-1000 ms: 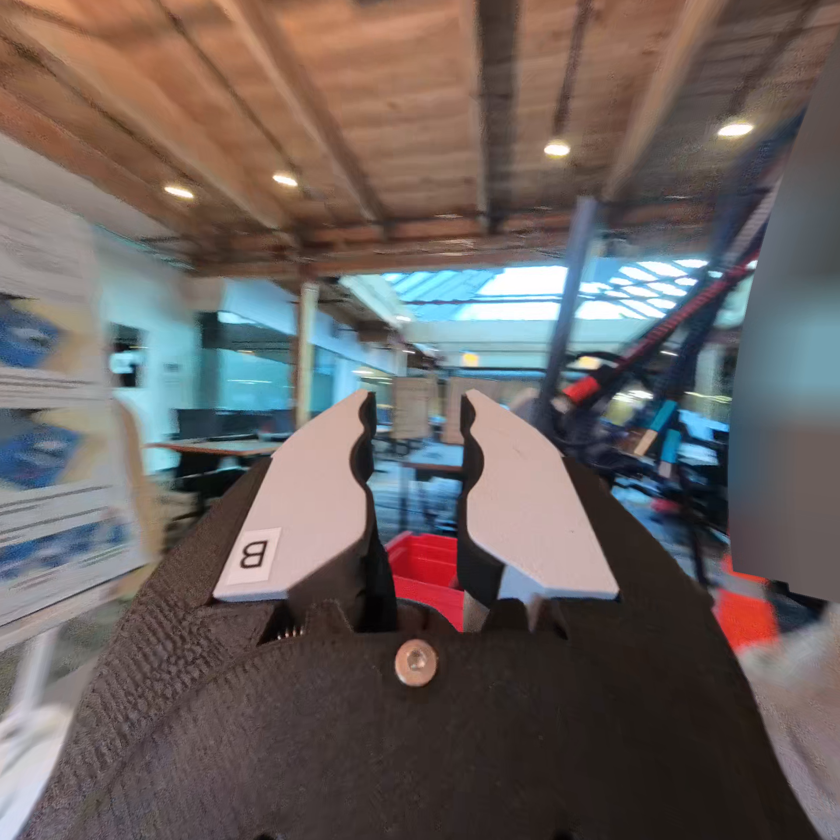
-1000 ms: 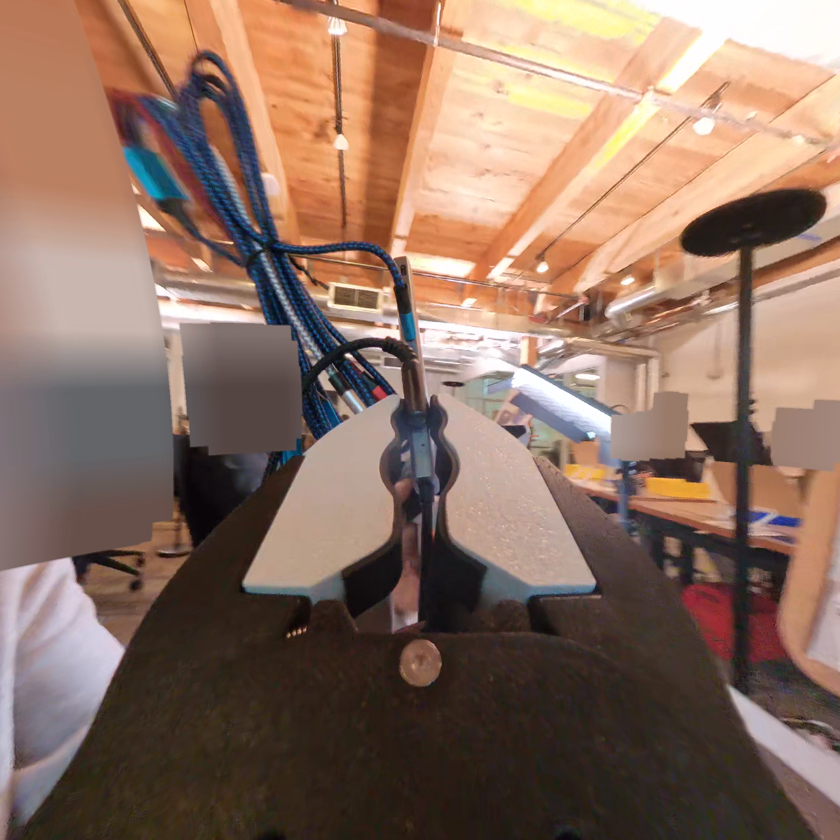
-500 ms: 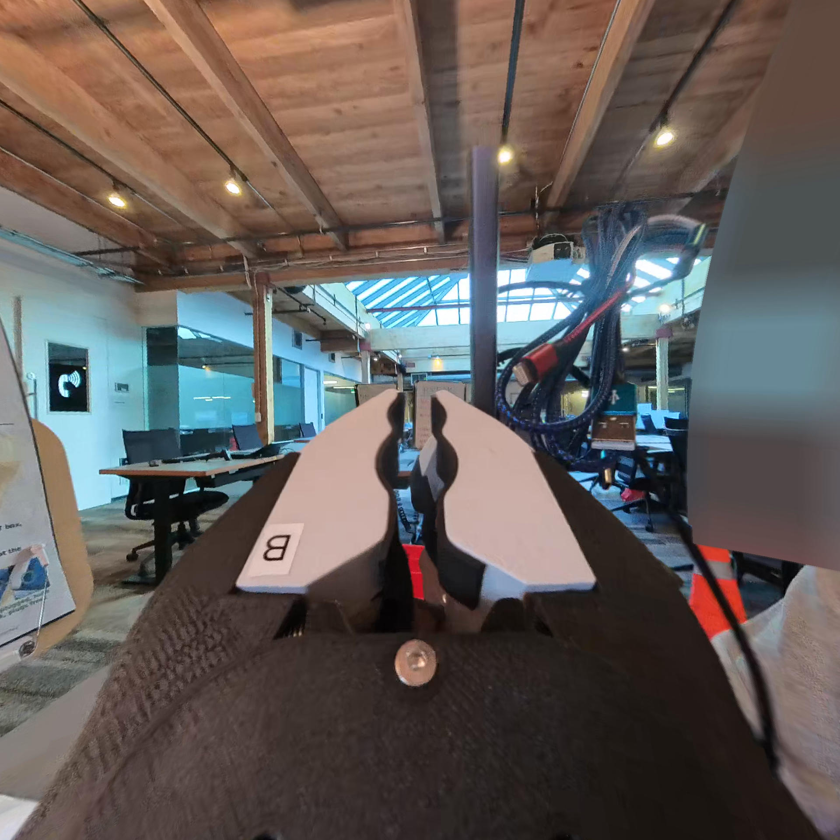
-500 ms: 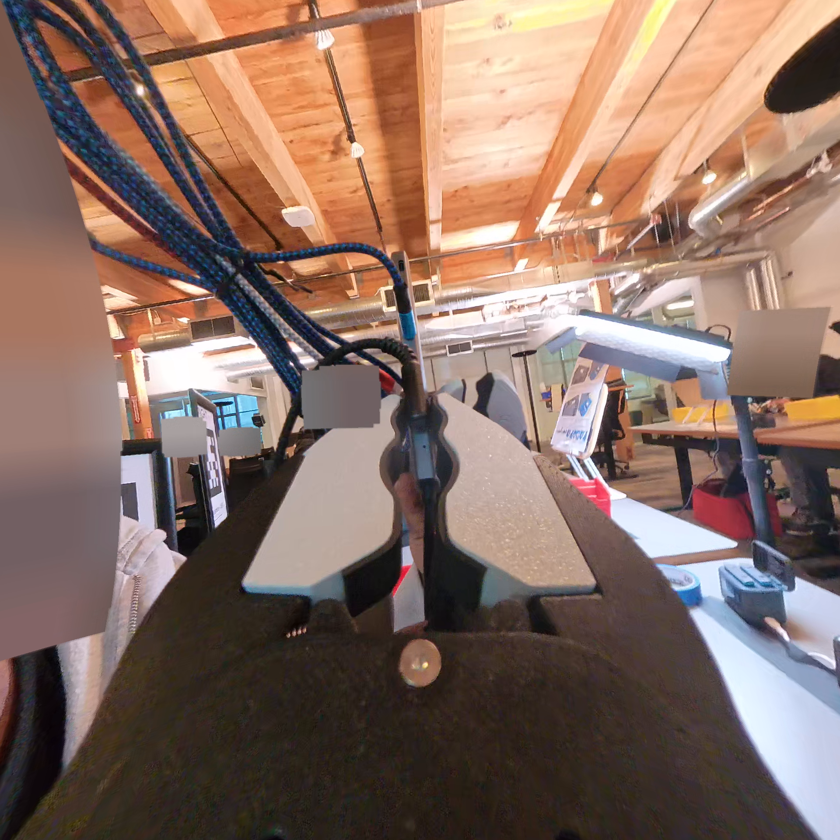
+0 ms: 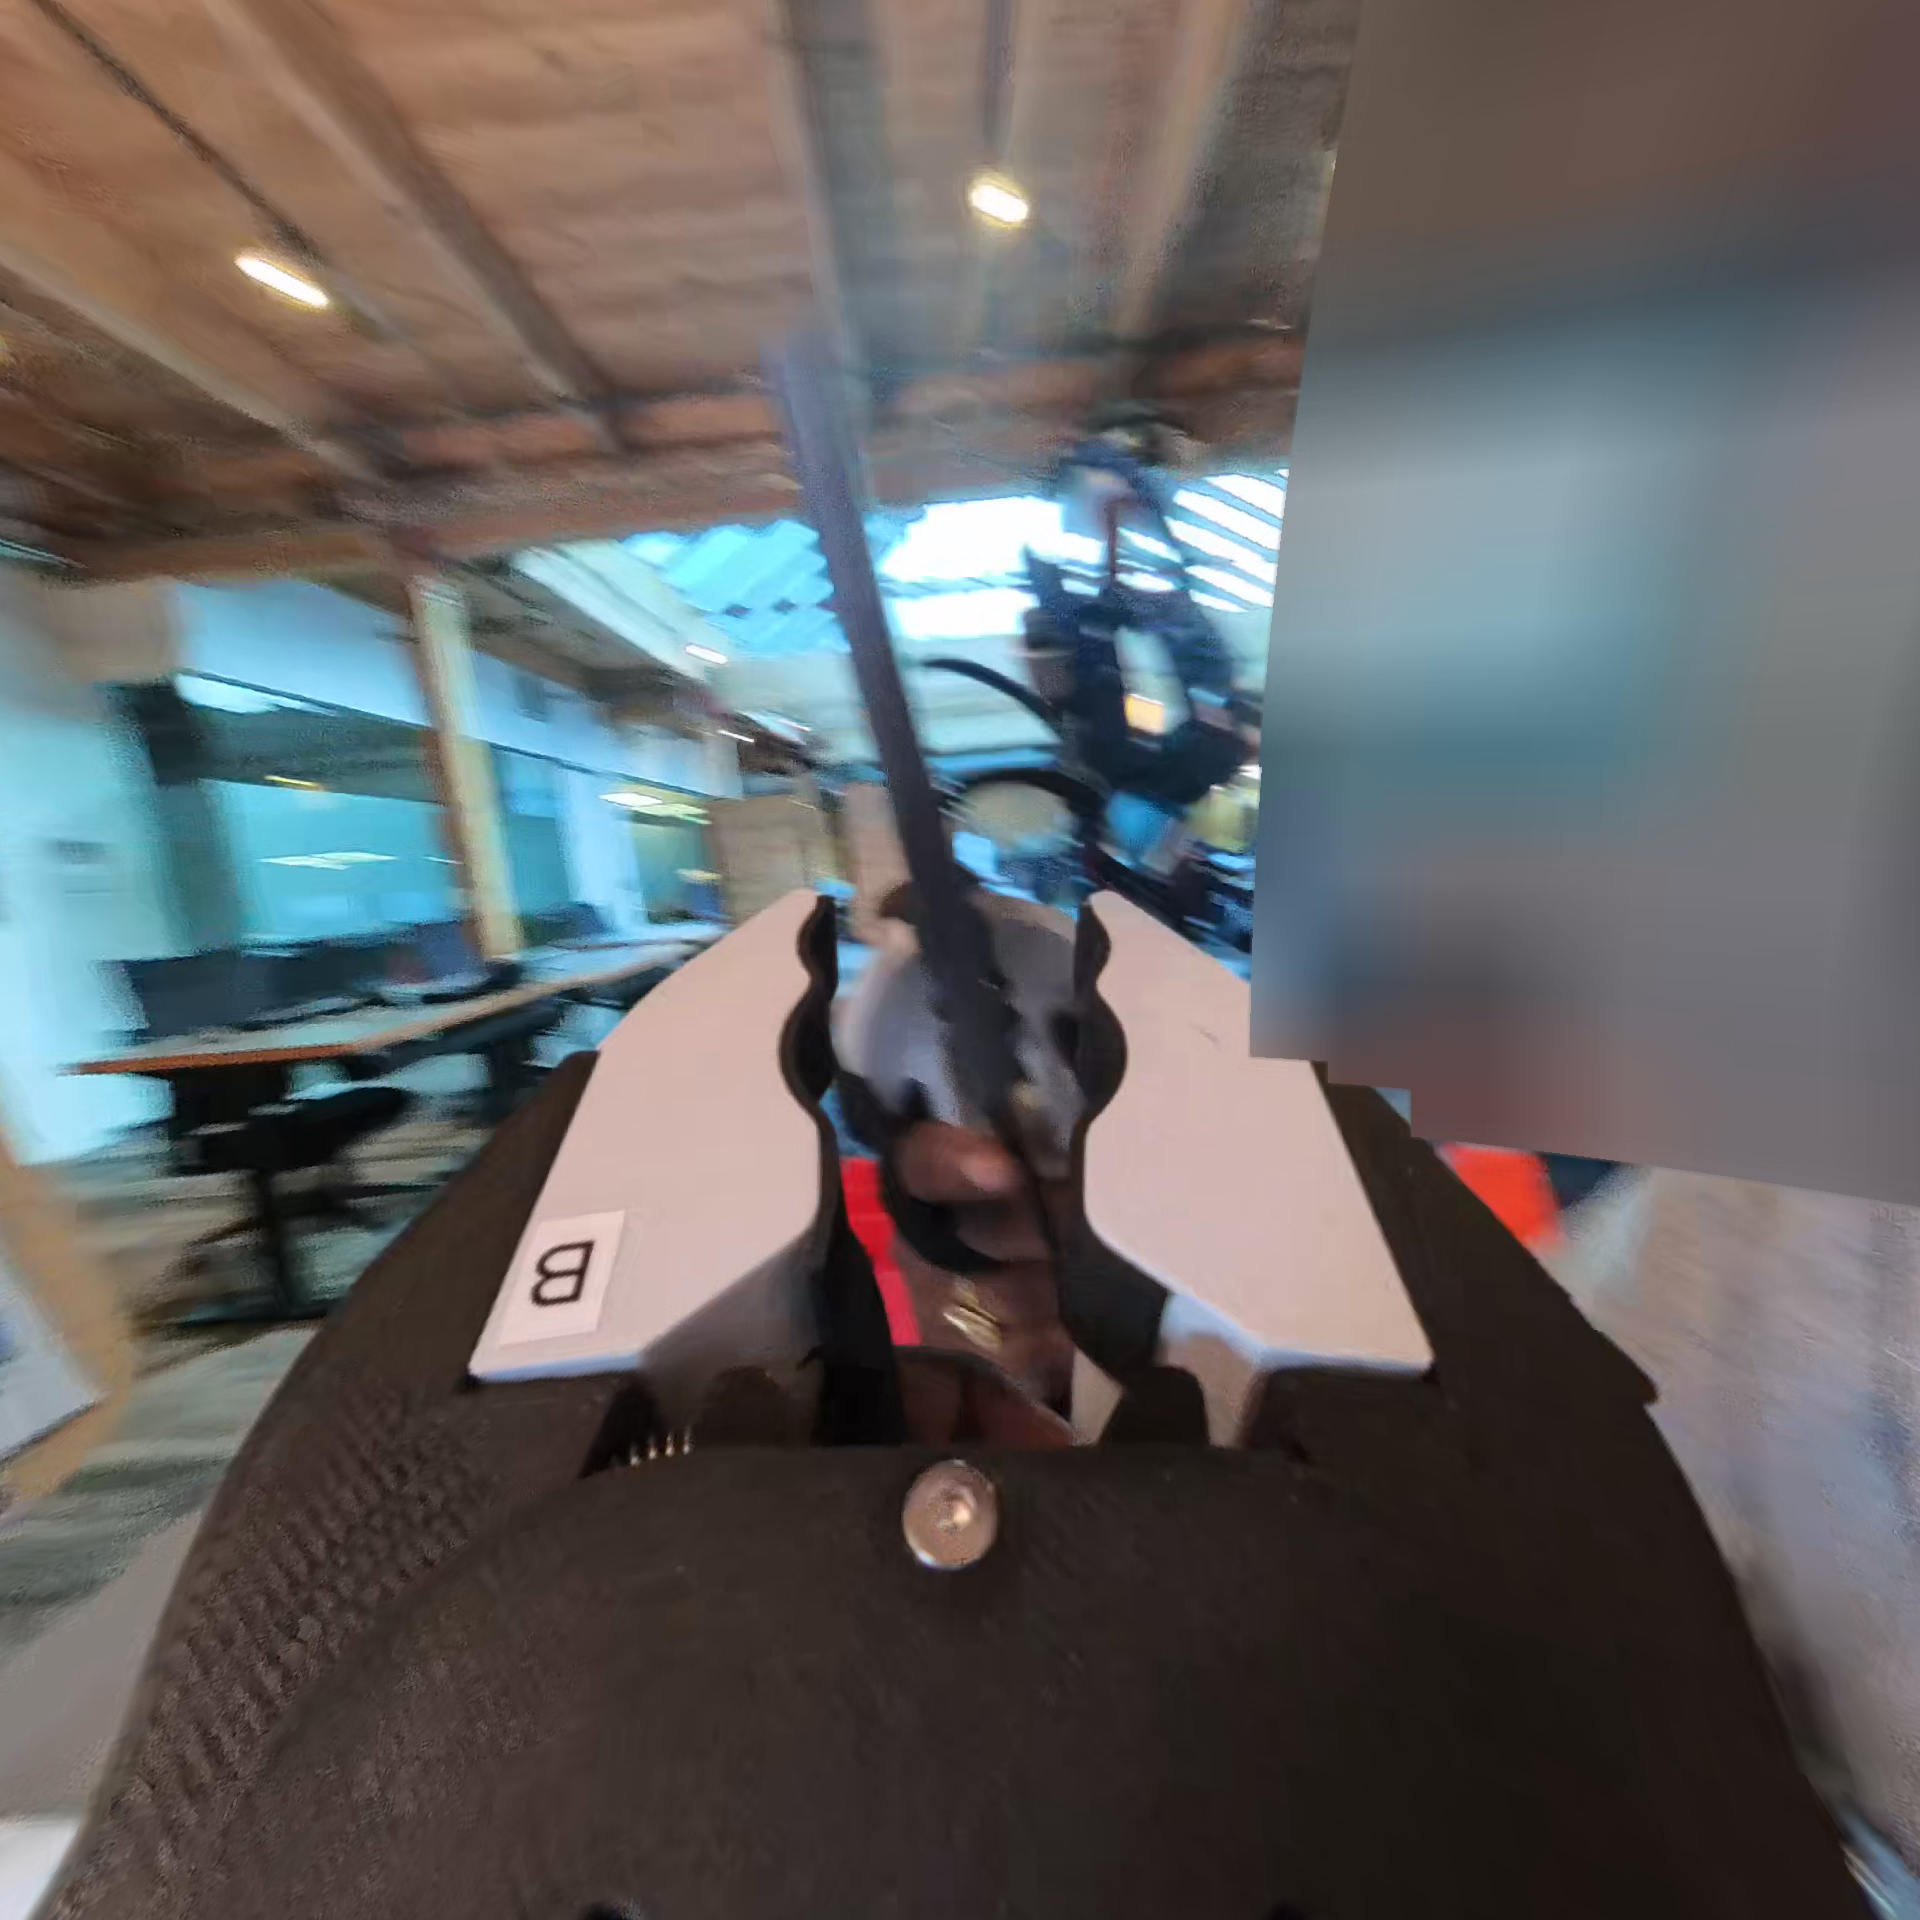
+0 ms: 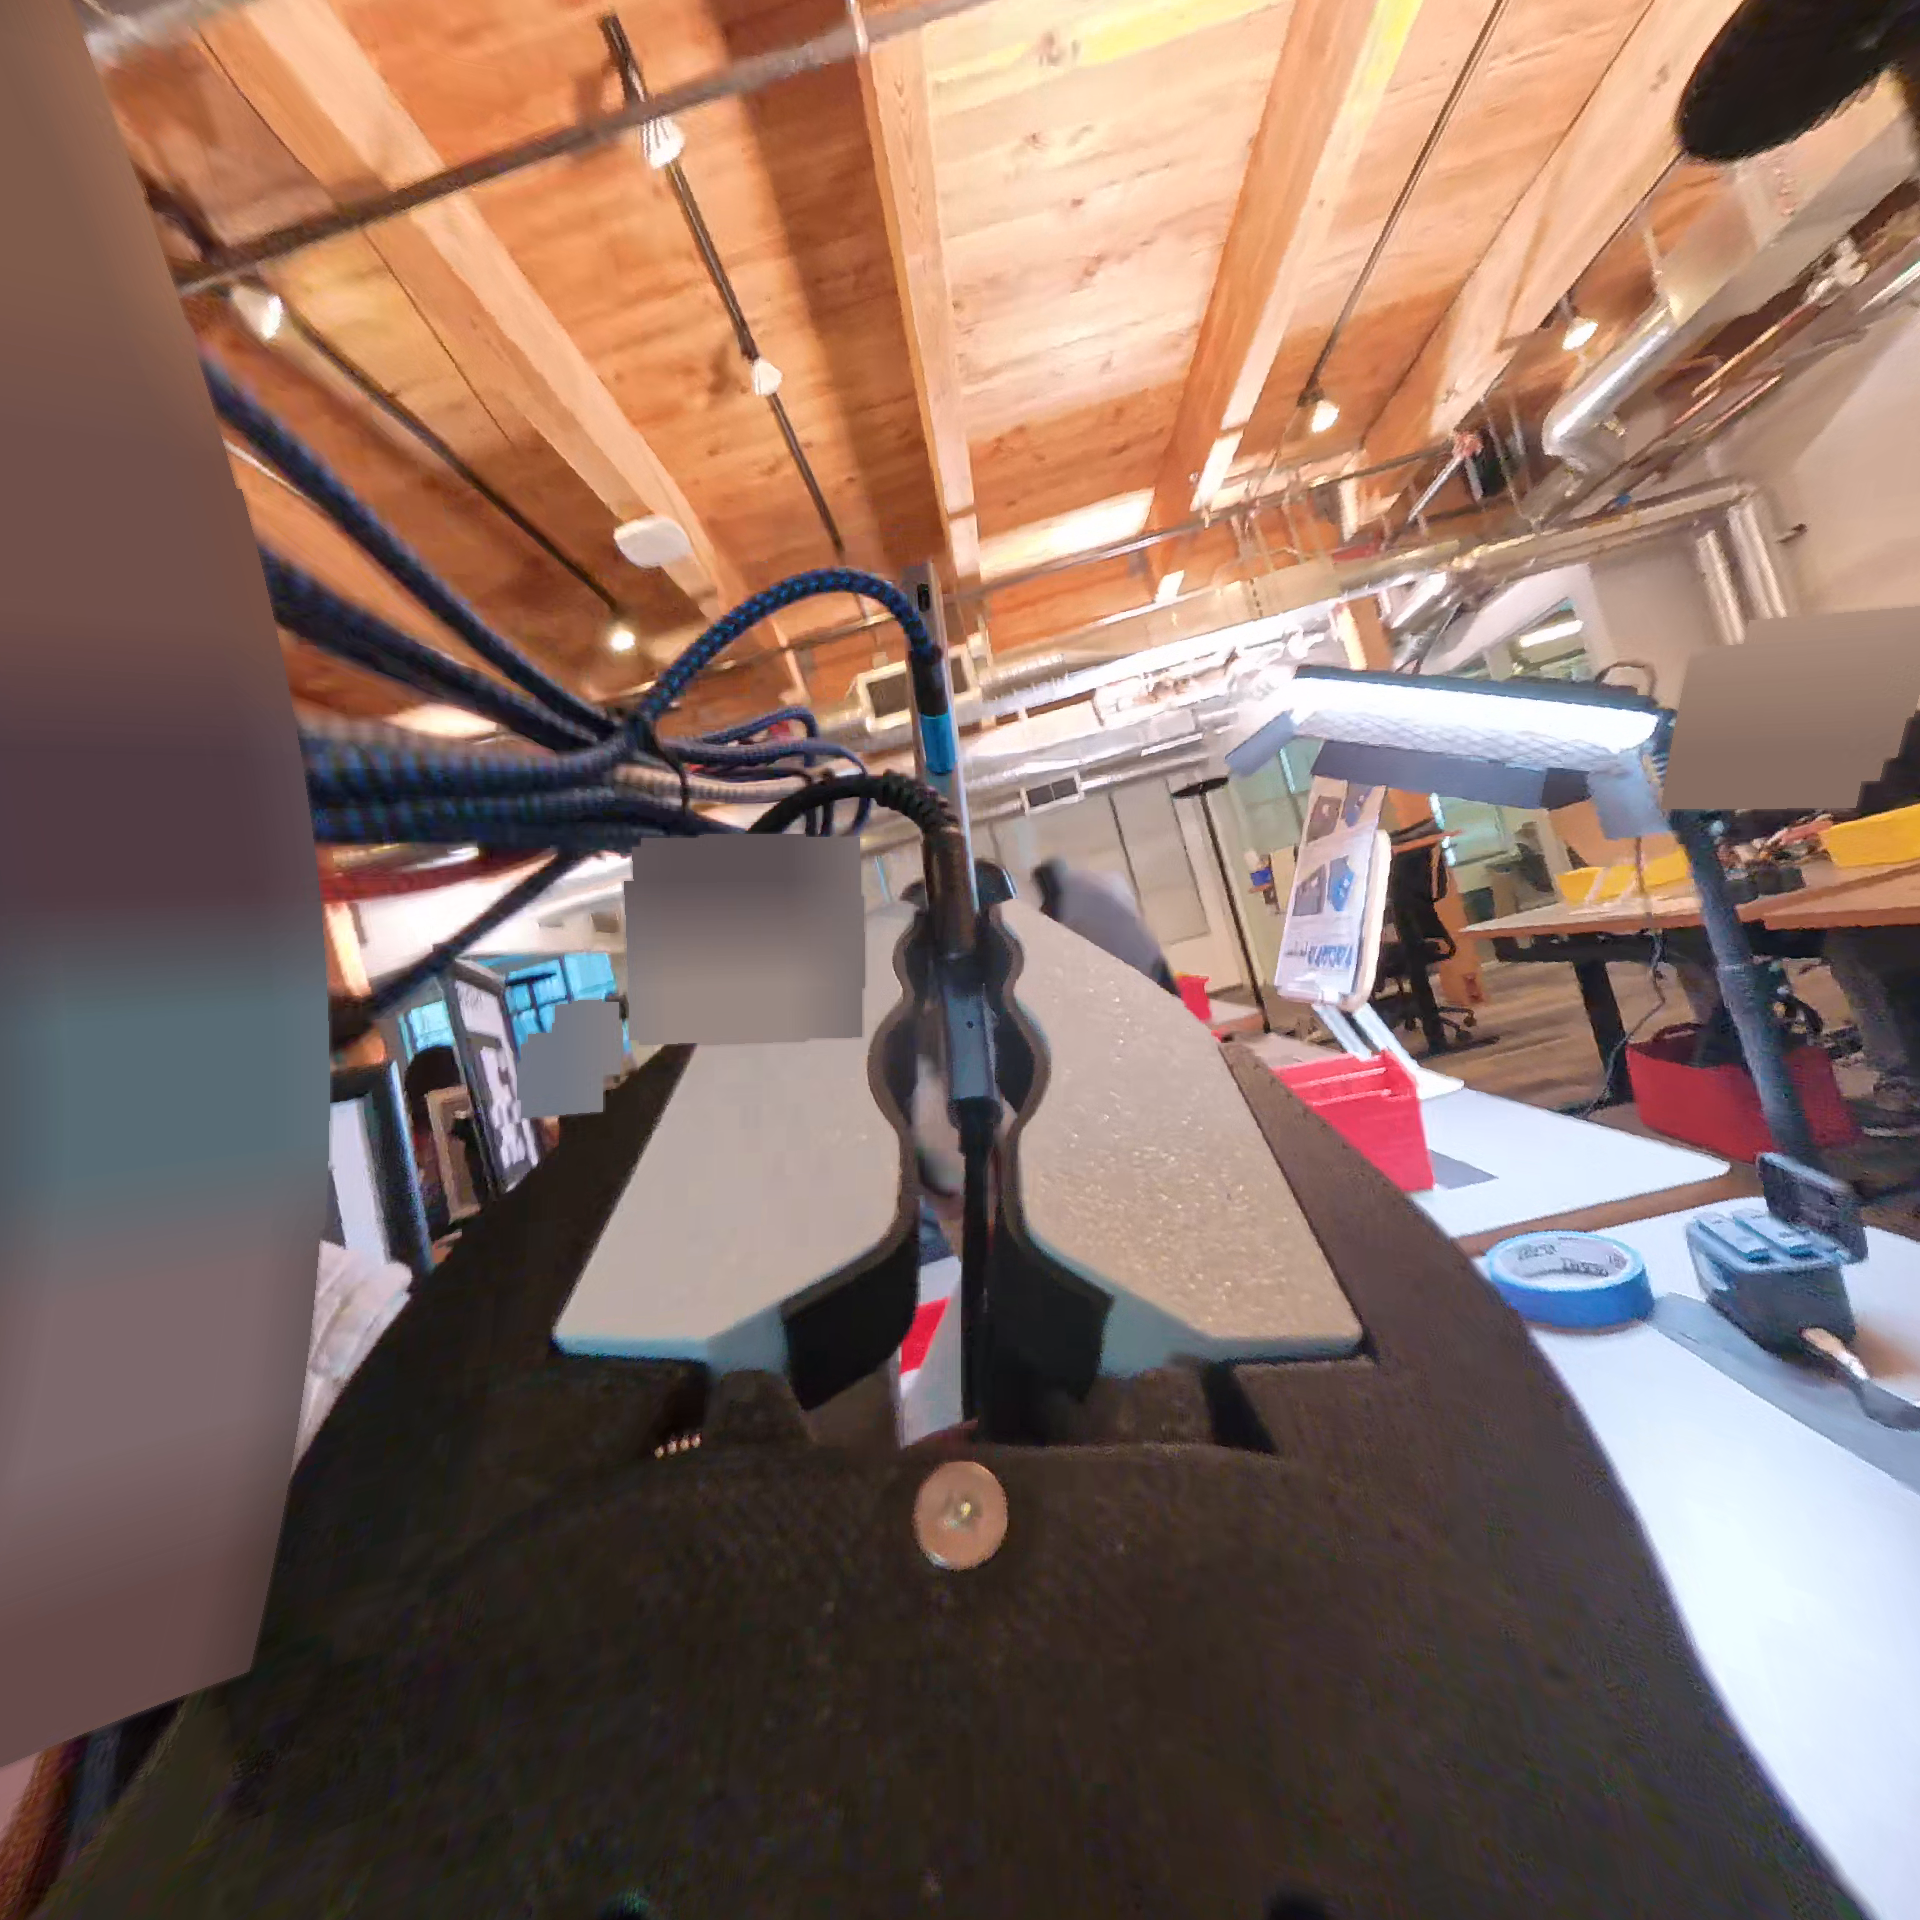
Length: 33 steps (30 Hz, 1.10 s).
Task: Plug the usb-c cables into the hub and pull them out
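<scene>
My right gripper (image 6: 958, 920) is shut on a thin grey hub (image 6: 933, 623) that stands edge-on, straight up from the fingers. The hub's own black cable (image 6: 831, 800) curls off to the left. A blue braided usb-c cable (image 6: 769, 644) sits in the hub by its blue plug (image 6: 938, 740). A bundle of blue and red cables (image 6: 468, 790) hangs off to the left. My left gripper (image 5: 951, 920) is open and empty. In its blurred view the right gripper's grey fingers (image 5: 883, 1023) and the dark edge of the hub (image 5: 873, 665) show between its fingers, with the cable bundle (image 5: 1138, 675) beyond.
A white table (image 6: 1766, 1475) lies at the right with a blue tape roll (image 6: 1569, 1273), a dark device (image 6: 1777, 1278) and a red bin (image 6: 1351, 1107). A desk lamp (image 6: 1455, 727) stands on a dark pole (image 6: 1745, 997). A person in a light top (image 5: 1766, 1403) is close by. My two grippers' fingertips are within a few centimetres of each other.
My left gripper has opened from nearly shut and swung toward the right gripper, which now shows between its fingers. The right gripper keeps its hold on the hub and has tilted toward the table.
</scene>
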Available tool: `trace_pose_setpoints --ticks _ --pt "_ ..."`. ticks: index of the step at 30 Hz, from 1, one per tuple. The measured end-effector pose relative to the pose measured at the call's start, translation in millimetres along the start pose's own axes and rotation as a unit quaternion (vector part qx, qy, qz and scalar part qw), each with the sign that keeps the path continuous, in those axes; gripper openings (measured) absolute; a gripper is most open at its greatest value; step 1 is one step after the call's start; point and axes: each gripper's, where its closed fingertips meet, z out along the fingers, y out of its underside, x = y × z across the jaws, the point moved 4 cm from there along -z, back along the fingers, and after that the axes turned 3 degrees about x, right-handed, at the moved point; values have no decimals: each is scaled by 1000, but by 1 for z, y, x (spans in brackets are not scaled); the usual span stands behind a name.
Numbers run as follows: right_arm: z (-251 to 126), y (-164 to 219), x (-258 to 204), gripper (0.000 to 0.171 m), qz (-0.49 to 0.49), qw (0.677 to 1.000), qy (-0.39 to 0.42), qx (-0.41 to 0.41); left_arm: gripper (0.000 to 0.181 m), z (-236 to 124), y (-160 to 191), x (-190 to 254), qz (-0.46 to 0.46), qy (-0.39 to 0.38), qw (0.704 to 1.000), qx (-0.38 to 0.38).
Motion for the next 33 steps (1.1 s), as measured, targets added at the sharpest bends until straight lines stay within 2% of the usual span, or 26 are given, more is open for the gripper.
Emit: trace_pose_setpoints --ticks 1,4,5,9,11,13,14,16,18,22,24,26,28,29,33 --pt "2 3 -1 9 3 1000 -7 -12 36 1 -3 -7 15 -42 999 14" --pt "5 9 -1 9 -1 1000 0 -27 23 1 -2 1 -23 0 1000 7" --pt "6 11 -1 9 -2 999 6 -33 13 1 -3 1 -31 7 999 10" --pt "5 9 1 12 -41 996 49 -58 11 2 -5 -2 -32 -21 999 -4" --pt "1 -4 -1 14 -98 991 83 -25 11 4 -8 -1 2 -50 999 -3" --pt "-4 -18 -12 7 -185 977 105 24 11 7 -10 7 89 -61 994 -11" --pt "-4 -20 -17 6 -235 965 114 24 11 9 -12 17 138 -49 989 -5" --pt "-3 -18 -21 5 -317 938 142 -9 11 16 -13 32 173 -29 984 -11" --pt "-6 -20 -30 5 -369 921 124 -5 11 21 -13 40 201 -25 979 -13" --pt "-17 -19 -35 10 -340 935 82 -65 11 21 -9 39 219 -43 974 -37" --pt "-28 -5 -29 24 -328 931 94 -128 11 19 -3 35 204 -59 975 -61" --pt "-39 16 -22 44 -330 923 111 -162 11 14 19 34 186 -65 974 -110" --pt "-51 36 -16 35 -323 923 124 -170 11 2 48 35 141 -71 978 -140" --pt "-58 45 -11 48 -308 927 132 -168 11 -4 60 34 106 -78 982 -135" --pt "-88 82 22 23 -215 946 184 -158 11 -34 109 14 -23 -118 985 -127"
